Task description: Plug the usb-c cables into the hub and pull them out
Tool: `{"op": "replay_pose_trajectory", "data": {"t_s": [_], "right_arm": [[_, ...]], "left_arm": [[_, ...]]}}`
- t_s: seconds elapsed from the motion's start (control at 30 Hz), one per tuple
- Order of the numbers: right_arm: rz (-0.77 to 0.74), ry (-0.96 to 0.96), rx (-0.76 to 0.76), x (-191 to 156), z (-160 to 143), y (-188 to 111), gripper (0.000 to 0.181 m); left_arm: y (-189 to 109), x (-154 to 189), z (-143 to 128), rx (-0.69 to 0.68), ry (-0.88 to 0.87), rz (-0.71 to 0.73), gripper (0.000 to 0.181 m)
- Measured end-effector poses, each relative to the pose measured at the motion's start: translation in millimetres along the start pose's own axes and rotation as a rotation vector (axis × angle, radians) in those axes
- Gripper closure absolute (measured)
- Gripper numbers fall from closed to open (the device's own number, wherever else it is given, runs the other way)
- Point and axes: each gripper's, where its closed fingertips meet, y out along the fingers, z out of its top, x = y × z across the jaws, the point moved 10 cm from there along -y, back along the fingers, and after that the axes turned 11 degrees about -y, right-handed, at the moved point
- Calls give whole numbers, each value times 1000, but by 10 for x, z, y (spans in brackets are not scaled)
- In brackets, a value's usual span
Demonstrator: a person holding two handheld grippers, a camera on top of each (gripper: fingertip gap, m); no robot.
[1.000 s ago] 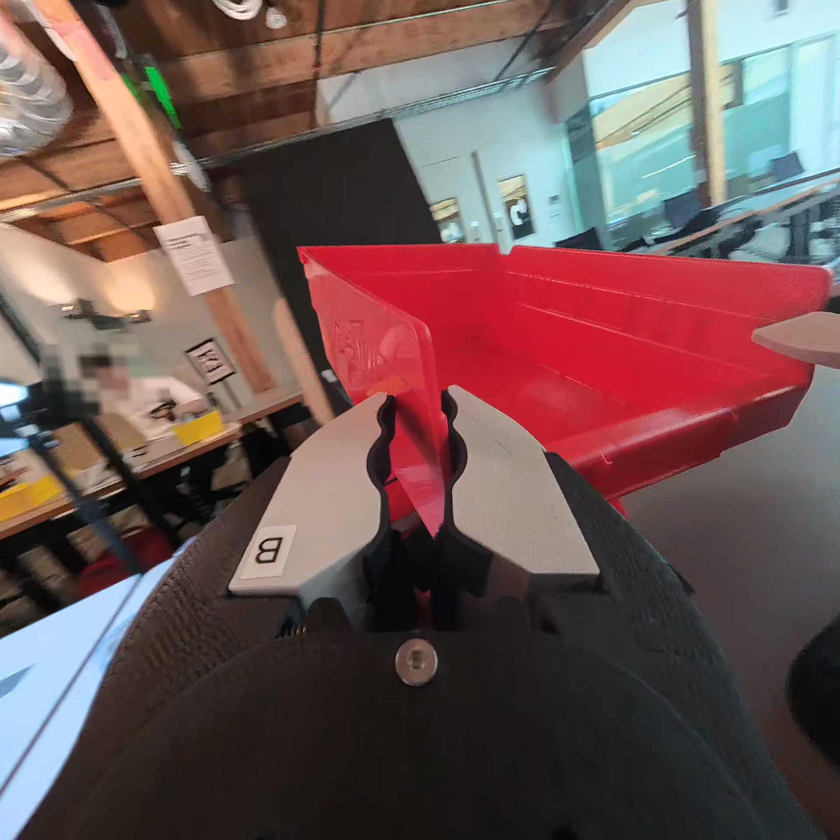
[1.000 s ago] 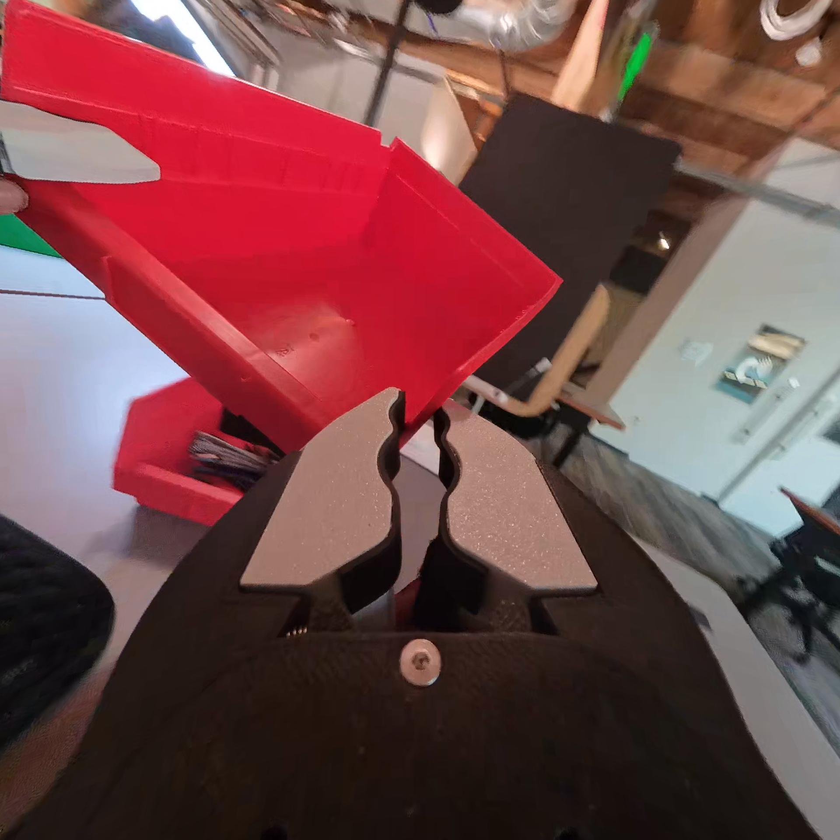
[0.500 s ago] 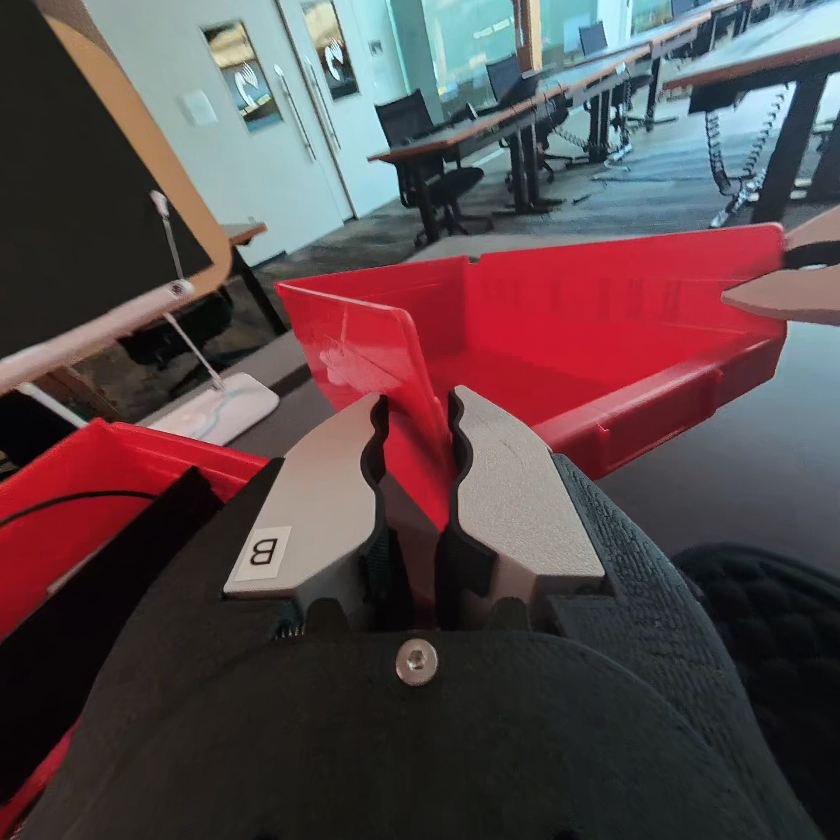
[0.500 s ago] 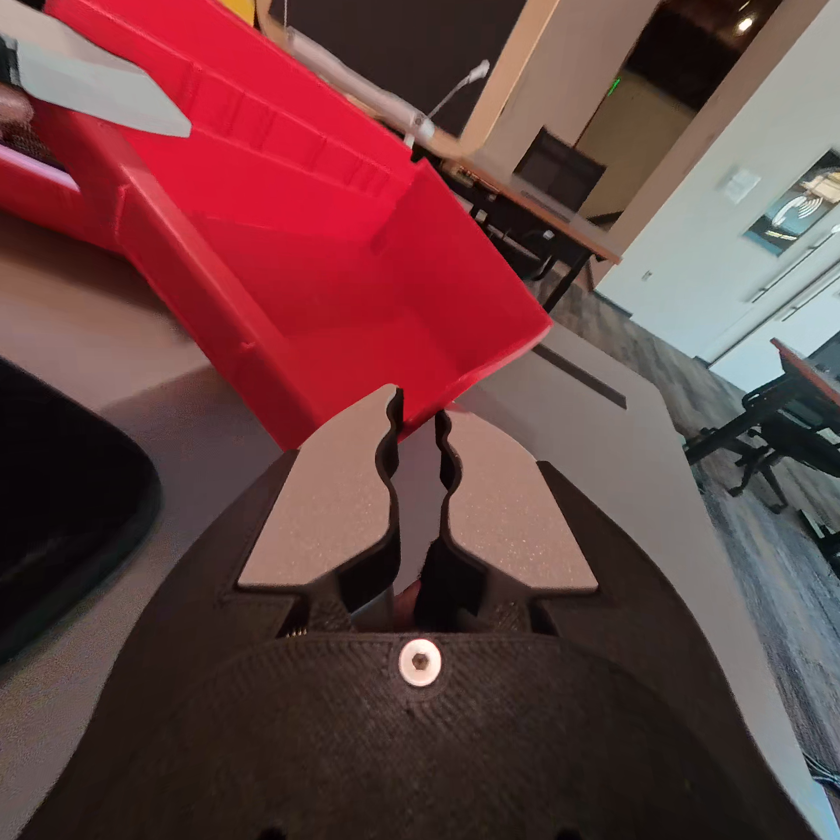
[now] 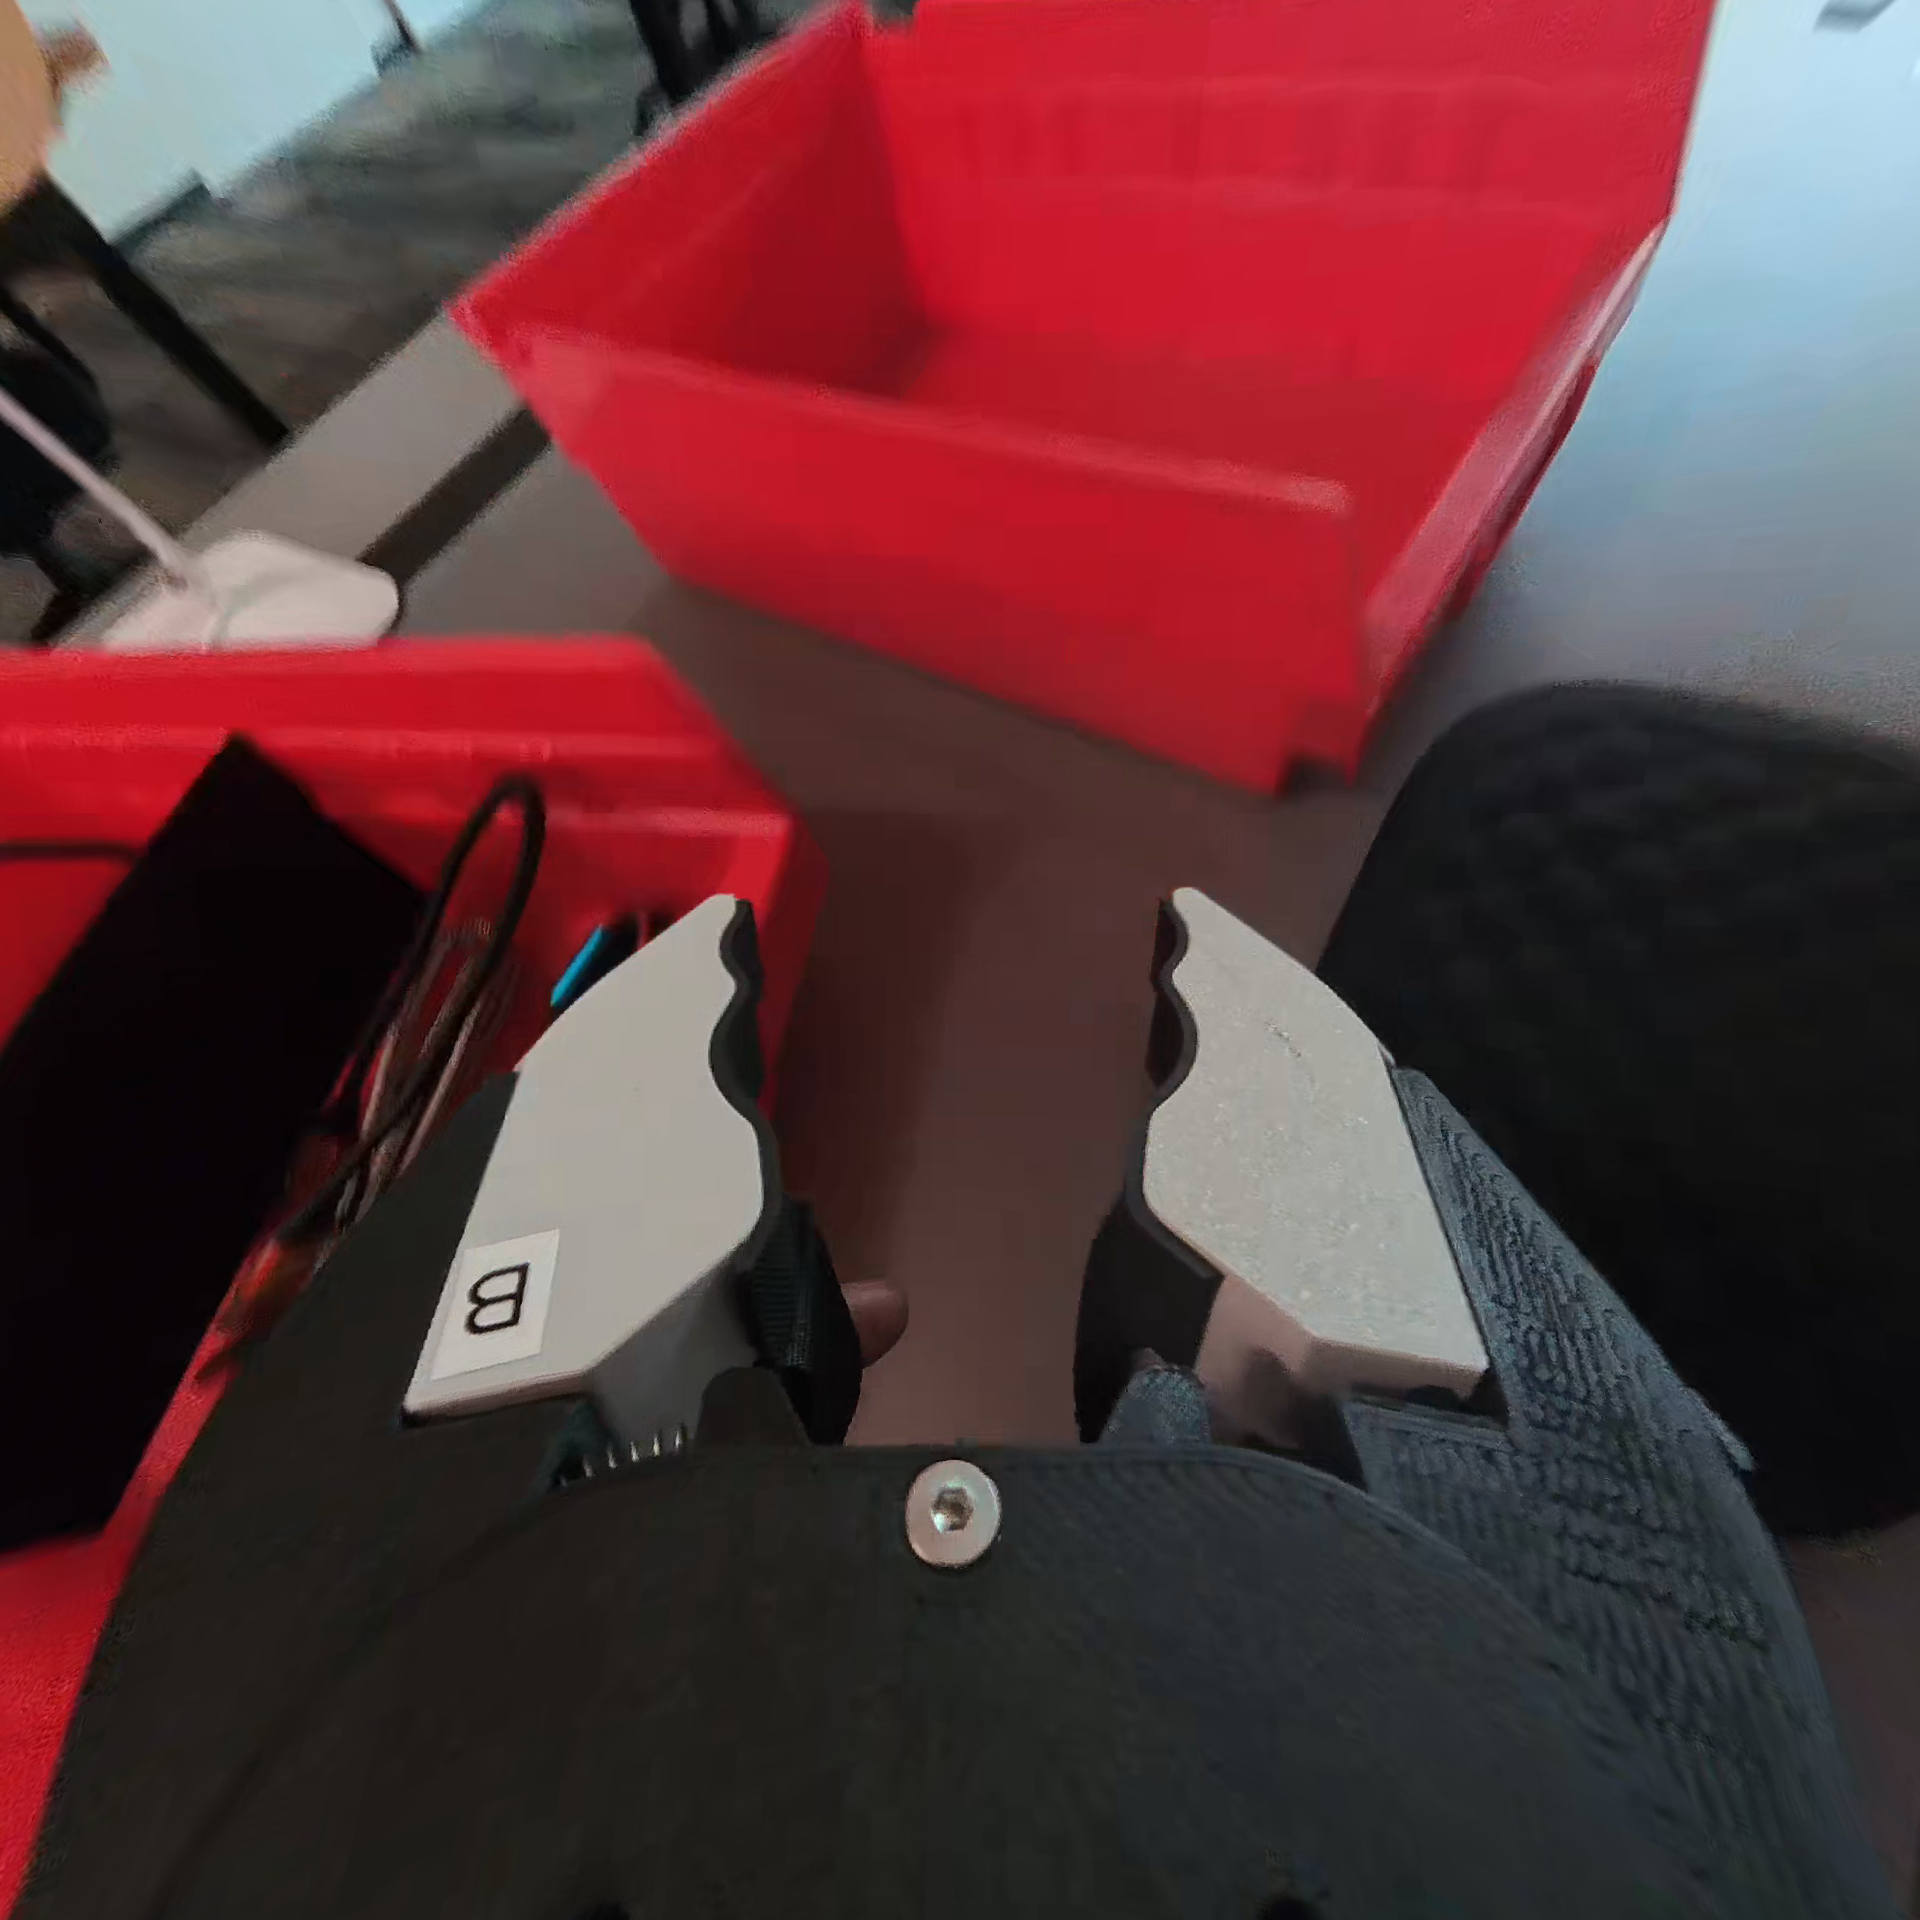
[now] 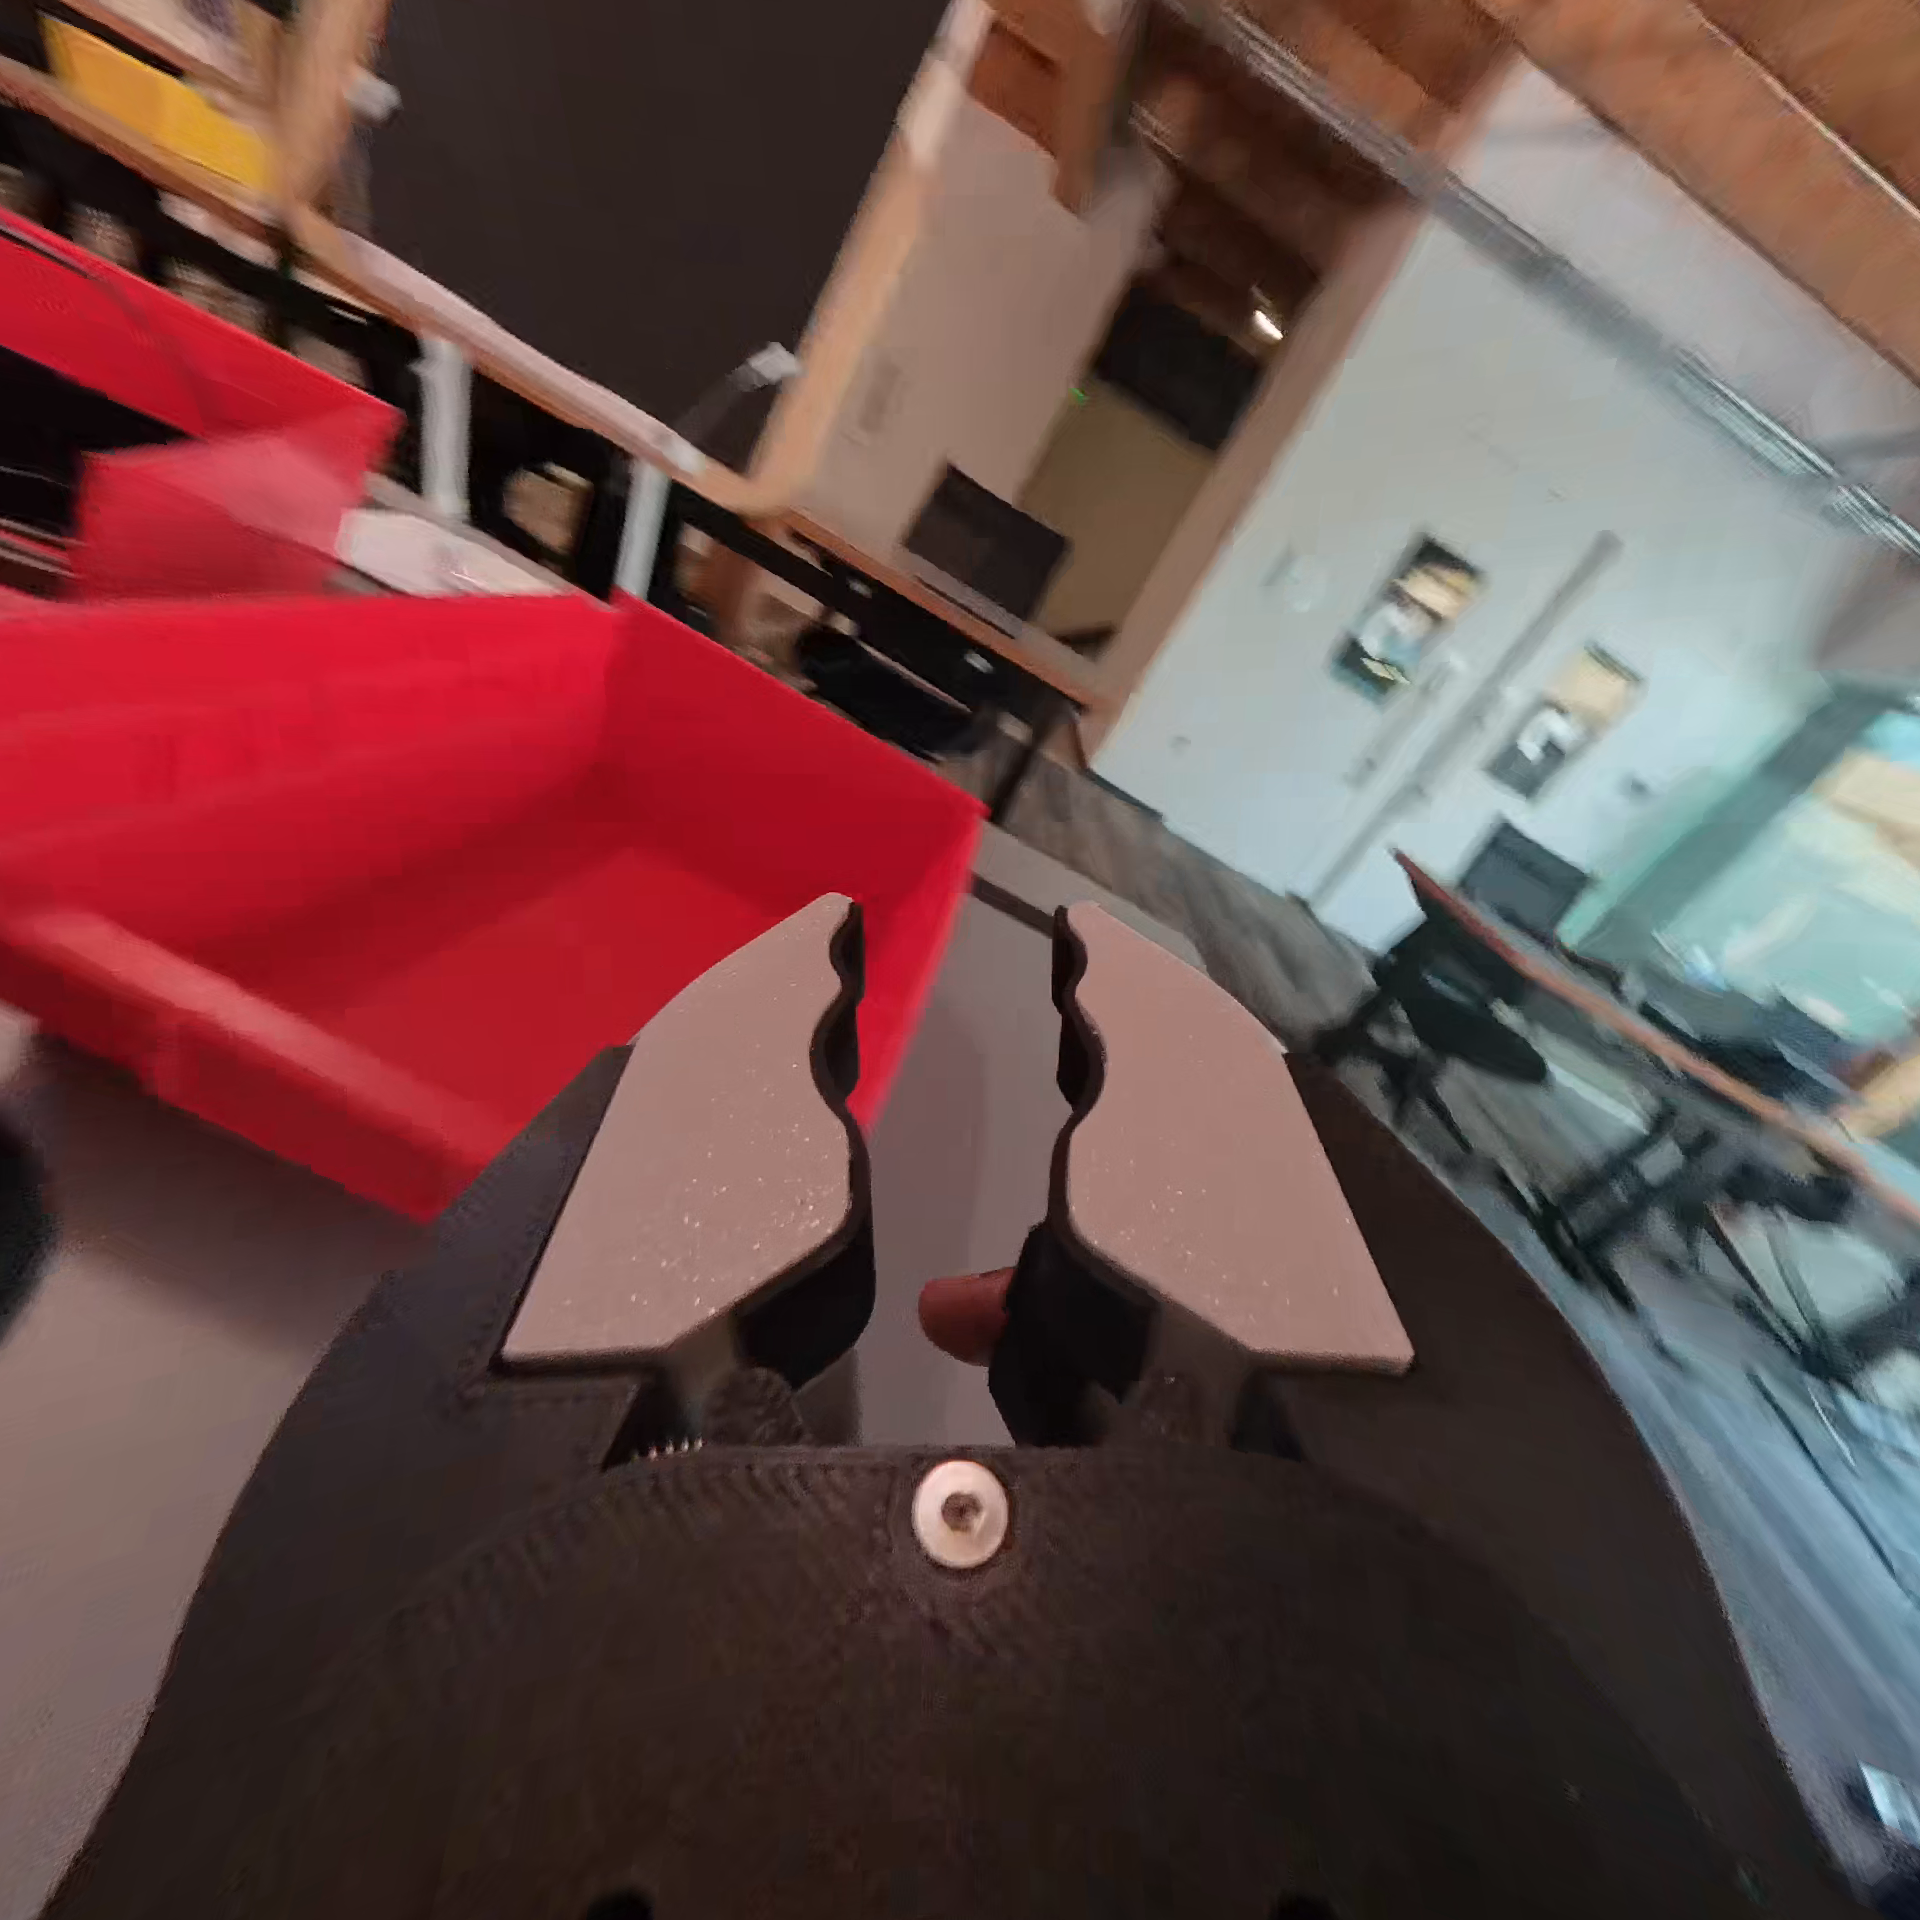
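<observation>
My left gripper (image 5: 951,914) is open and empty above the table, between two red bins. The empty red bin (image 5: 1039,343) stands on the table ahead of it. A second red bin (image 5: 416,748) at the left holds a black box (image 5: 156,1091), a thin black cable (image 5: 457,987) and something blue (image 5: 587,961). My right gripper (image 6: 954,920) is open and empty, just right of the empty red bin's corner (image 6: 727,852). No hub shows in either view.
A black textured pad (image 5: 1662,1039) lies on the dark table at the right of the left gripper. A white lamp base (image 5: 260,603) sits near the table's far left edge. Desks and chairs (image 6: 1558,987) fill the room beyond the table. My hands' fingertips stand some 30 cm from each other.
Both grippers let go of the empty red bin, which now rests on the table. Both opened and drew back; the left one swung down toward the second bin.
</observation>
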Motion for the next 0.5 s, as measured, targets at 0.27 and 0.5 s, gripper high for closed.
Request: {"op": "replay_pose_trajectory", "data": {"t_s": [0.27,0.5], "right_arm": [[641,-170,-54,-814,406,334,135],[754,-276,-238,-1110,216,511,142]], "left_arm": [[57,-388,-211,-227,28,173,112],[10,-657,-287,-400,-13,137,152]]}}
